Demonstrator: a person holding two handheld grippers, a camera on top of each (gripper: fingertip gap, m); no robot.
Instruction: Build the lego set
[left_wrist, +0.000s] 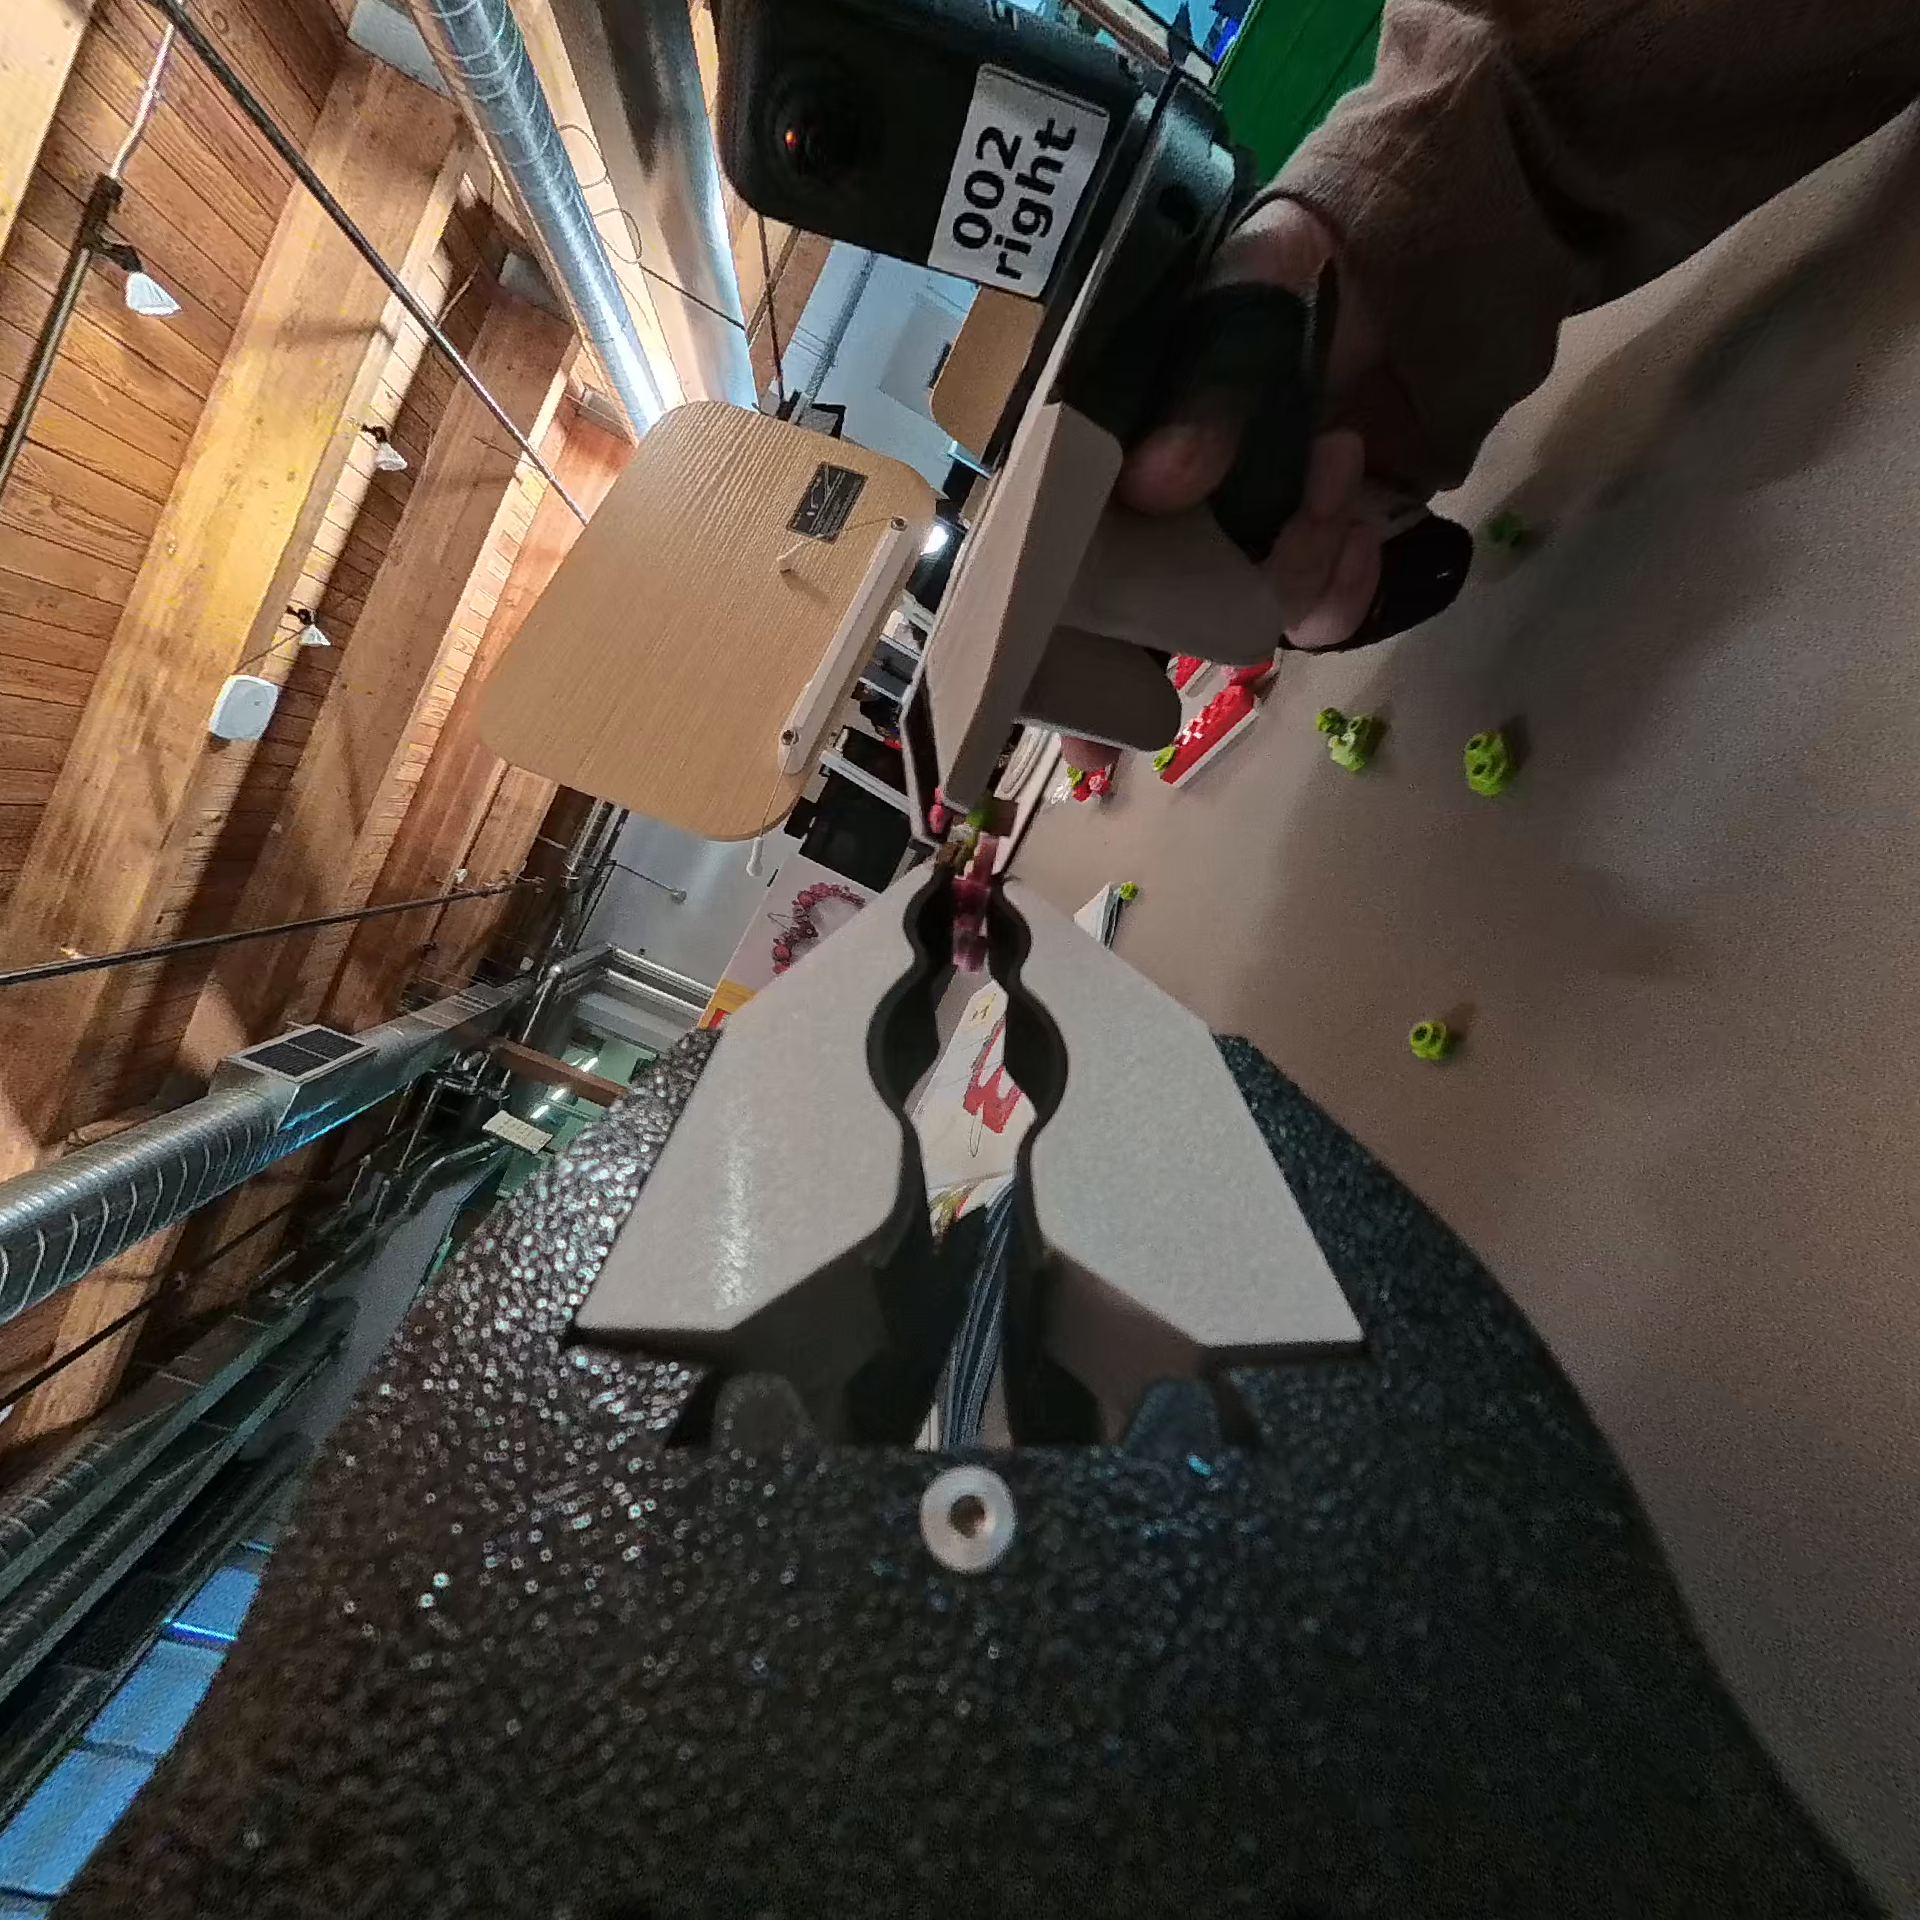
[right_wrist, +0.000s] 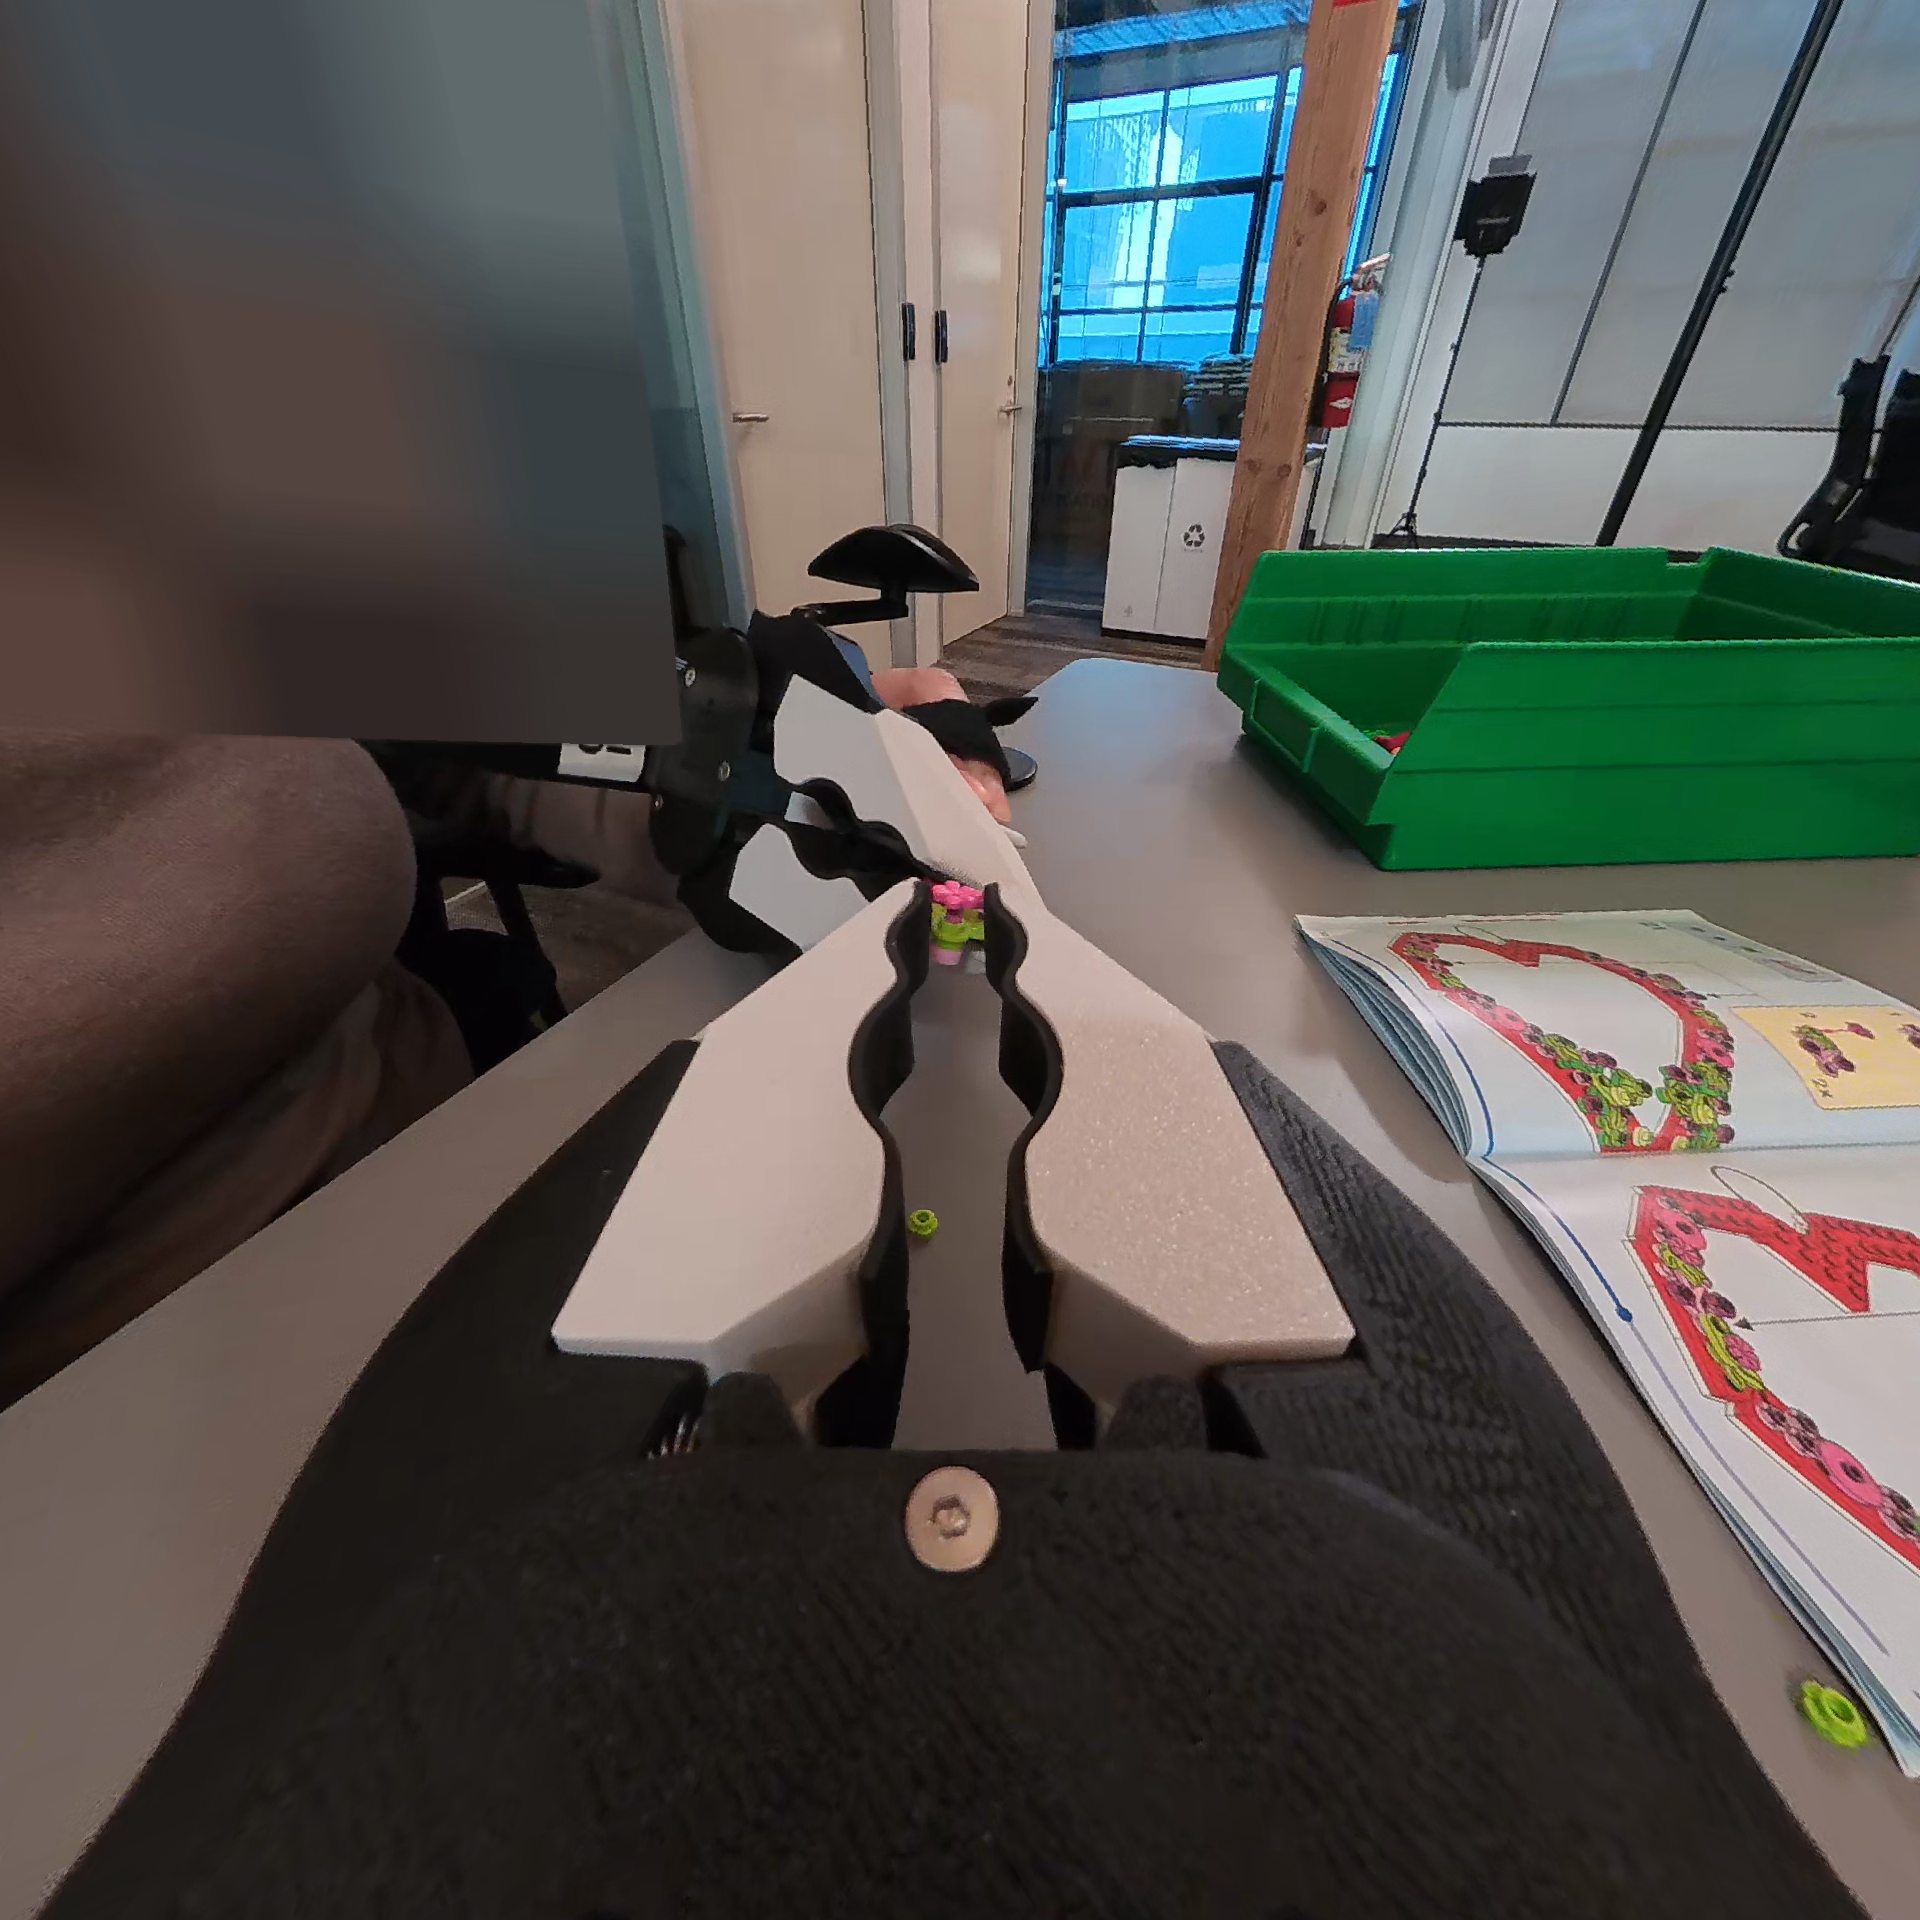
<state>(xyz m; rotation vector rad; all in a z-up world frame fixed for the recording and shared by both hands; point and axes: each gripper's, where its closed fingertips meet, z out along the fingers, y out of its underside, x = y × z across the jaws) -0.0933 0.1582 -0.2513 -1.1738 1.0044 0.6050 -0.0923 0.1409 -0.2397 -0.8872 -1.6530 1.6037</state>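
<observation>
My left gripper (left_wrist: 971, 904) is shut on a small dark pink flower piece (left_wrist: 968, 925) at its tips. My right gripper (right_wrist: 954, 914) is shut on a lime green piece topped by a pink flower (right_wrist: 954, 920). The two grippers meet tip to tip above the grey table (right_wrist: 1143, 831), and the pieces touch or nearly touch. The right gripper (left_wrist: 961, 826) comes in from above in the left wrist view, held by a hand. The left gripper (right_wrist: 935, 881) comes in from the left in the right wrist view. A red Lego build (left_wrist: 1216, 727) lies on the table behind.
Several loose lime green pieces lie on the table (left_wrist: 1351, 738) (left_wrist: 1488, 764) (left_wrist: 1432, 1039) (right_wrist: 922, 1223) (right_wrist: 1831, 1714). An open instruction booklet (right_wrist: 1662, 1143) lies at the right. A green bin (right_wrist: 1610, 727) stands at the back right. A person's sleeve (right_wrist: 187, 987) is at the left. The grippers are tip to tip, or close to it.
</observation>
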